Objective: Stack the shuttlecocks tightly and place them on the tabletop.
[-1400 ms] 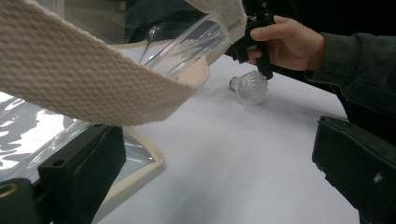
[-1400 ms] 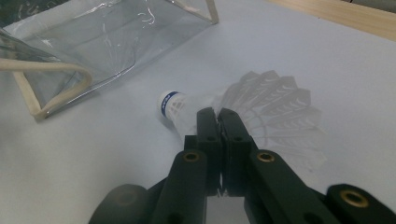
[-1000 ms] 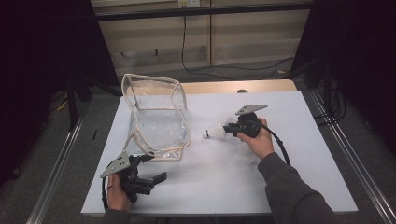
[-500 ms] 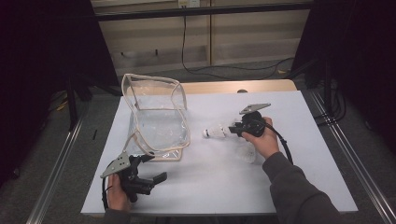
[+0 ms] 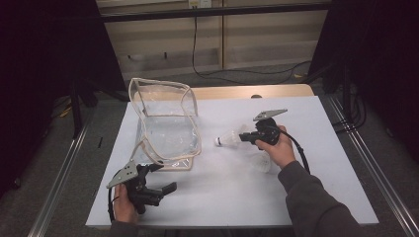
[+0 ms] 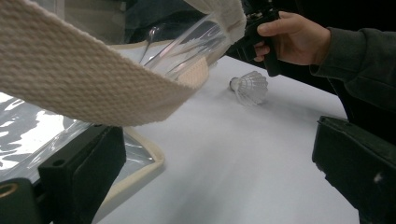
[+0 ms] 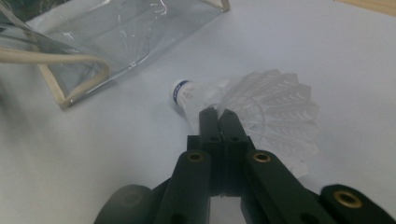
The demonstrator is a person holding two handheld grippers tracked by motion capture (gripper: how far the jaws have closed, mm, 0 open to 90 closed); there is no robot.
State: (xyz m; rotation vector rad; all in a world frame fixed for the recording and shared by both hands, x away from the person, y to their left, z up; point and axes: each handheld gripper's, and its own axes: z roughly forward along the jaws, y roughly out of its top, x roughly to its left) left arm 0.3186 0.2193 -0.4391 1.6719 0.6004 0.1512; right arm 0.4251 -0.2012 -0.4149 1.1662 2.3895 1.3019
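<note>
Two grippers on one white worktop (image 5: 316, 187). Nearest: left gripper (image 5: 157, 181), fingers apart, low at the front edge beside the clear bag (image 5: 165, 126) with its cream webbing trim. Mid-worktop: right gripper (image 5: 243, 138), fingers clamped on a white shuttlecock (image 5: 227, 139) at its feather skirt, cork pointing toward the bag. Second shuttlecock (image 5: 259, 162) lying just beside the right hand.

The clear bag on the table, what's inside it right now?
Nothing visible inside the clear bag; through its plastic only the white table shows. One shuttlecock is pinched in the right gripper outside it.
</note>
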